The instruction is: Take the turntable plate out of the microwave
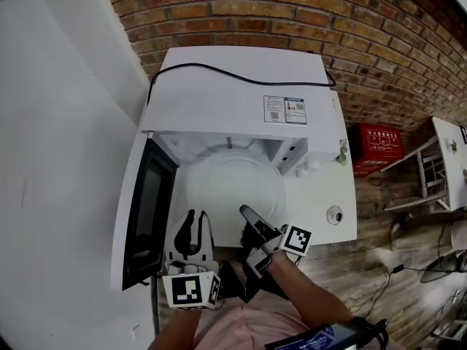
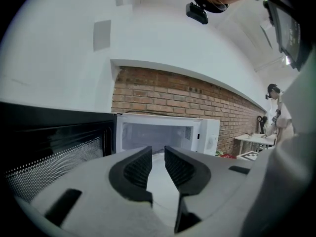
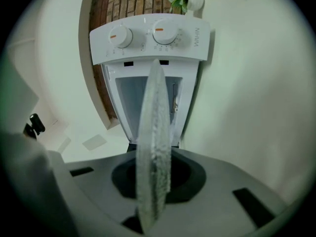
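The round glass turntable plate [image 1: 233, 184] lies level, half out of the open white microwave [image 1: 241, 86]. My right gripper [image 1: 252, 221] is shut on the plate's near rim. In the right gripper view the plate [image 3: 154, 147] stands edge-on between the jaws, in front of the microwave's knobs [image 3: 143, 36]. My left gripper [image 1: 191, 228] is at the plate's near-left rim, open and pinching nothing. In the left gripper view a pale surface shows through the gap of the left gripper [image 2: 158, 164], and the lit cavity [image 2: 158, 135] lies straight ahead.
The microwave door [image 1: 146, 210] hangs open to the left, close beside my left gripper. A black cable [image 1: 219, 70] runs over the microwave's top. The white table [image 1: 328, 195] carries a small round thing [image 1: 335, 215]. A red box [image 1: 378, 144] sits by the brick wall.
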